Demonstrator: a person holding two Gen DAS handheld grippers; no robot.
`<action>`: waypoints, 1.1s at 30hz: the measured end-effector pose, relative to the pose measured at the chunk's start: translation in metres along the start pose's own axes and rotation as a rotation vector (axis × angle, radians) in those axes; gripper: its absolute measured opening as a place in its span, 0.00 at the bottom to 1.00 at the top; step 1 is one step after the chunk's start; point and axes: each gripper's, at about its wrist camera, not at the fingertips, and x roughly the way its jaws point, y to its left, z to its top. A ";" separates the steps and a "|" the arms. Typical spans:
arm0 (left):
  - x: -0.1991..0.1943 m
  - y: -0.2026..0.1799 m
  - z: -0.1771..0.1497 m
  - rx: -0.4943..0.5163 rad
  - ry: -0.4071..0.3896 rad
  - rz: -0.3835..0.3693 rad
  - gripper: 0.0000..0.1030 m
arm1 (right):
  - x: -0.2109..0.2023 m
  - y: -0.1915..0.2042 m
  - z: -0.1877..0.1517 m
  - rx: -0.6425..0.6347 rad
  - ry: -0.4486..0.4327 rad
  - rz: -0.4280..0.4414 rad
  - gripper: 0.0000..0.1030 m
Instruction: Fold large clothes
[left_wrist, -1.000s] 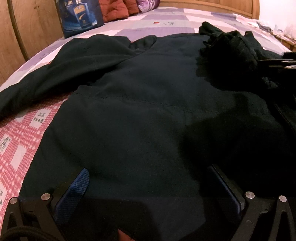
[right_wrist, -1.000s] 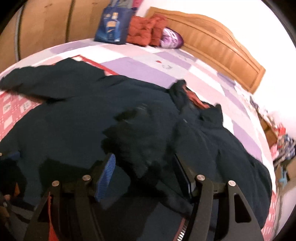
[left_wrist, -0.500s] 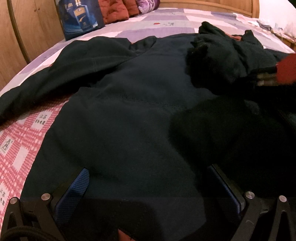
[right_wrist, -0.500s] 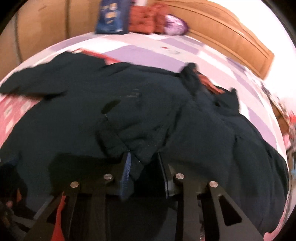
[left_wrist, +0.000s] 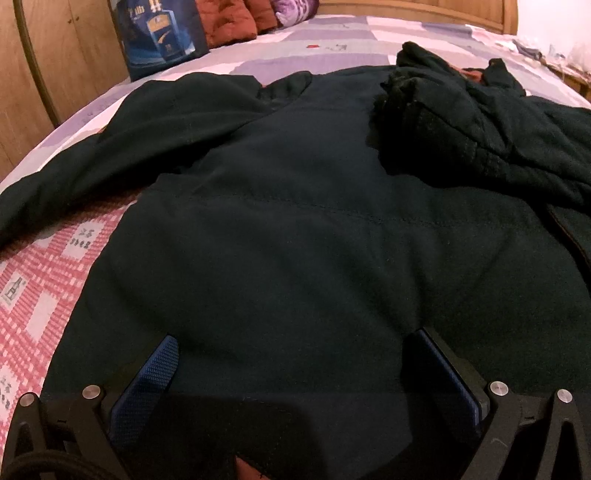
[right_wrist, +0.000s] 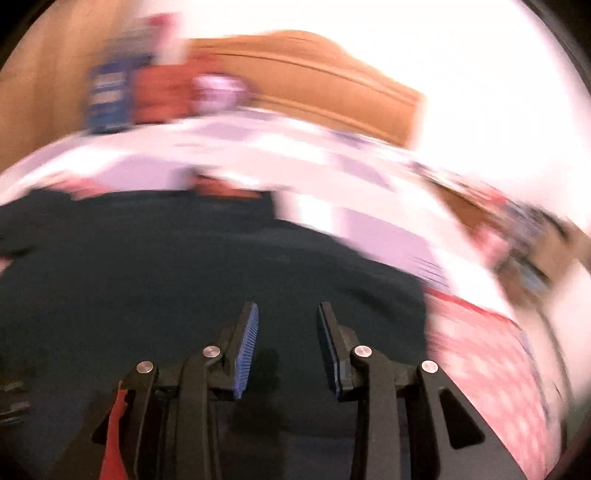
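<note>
Since the earlier frames the right gripper (right_wrist: 287, 314) has let go of the sleeve (left_wrist: 443, 122) it had pinched and swung away to the right; its view is now smeared with motion. The sleeve lies folded across the upper right of the dark jacket (left_wrist: 295, 240), its cuff resting on the back panel. The right gripper's fingers (right_wrist: 247, 343) stand a modest way apart and are opening, with nothing between them, only dark cloth below. The left gripper (left_wrist: 291, 362) is spread wide over the jacket's near hem, its blue pads (left_wrist: 155, 365) well apart and closed on nothing.

The jacket is spread flat on a bed (left_wrist: 44, 280), covering most of the near half, its other sleeve stretched out to the left. The bedspread is red-and-white check near the camera and lilac and white patches farther off. At the far end stand a blue bag (left_wrist: 159, 33), rust-red cushions (left_wrist: 229, 22) and a purple one, before a wooden headboard (right_wrist: 314, 81). Wooden panelling (left_wrist: 48, 74) runs along the left; the wall on the right is pale.
</note>
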 end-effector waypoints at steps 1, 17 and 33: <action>0.000 -0.001 0.000 0.004 -0.001 0.005 1.00 | 0.015 -0.023 -0.002 0.068 0.048 -0.069 0.34; -0.054 -0.063 0.062 0.118 -0.094 -0.078 1.00 | 0.071 -0.008 -0.045 0.018 0.056 0.240 0.18; 0.060 -0.198 0.151 0.173 -0.010 -0.051 1.00 | 0.076 -0.026 -0.065 0.120 0.050 0.335 0.19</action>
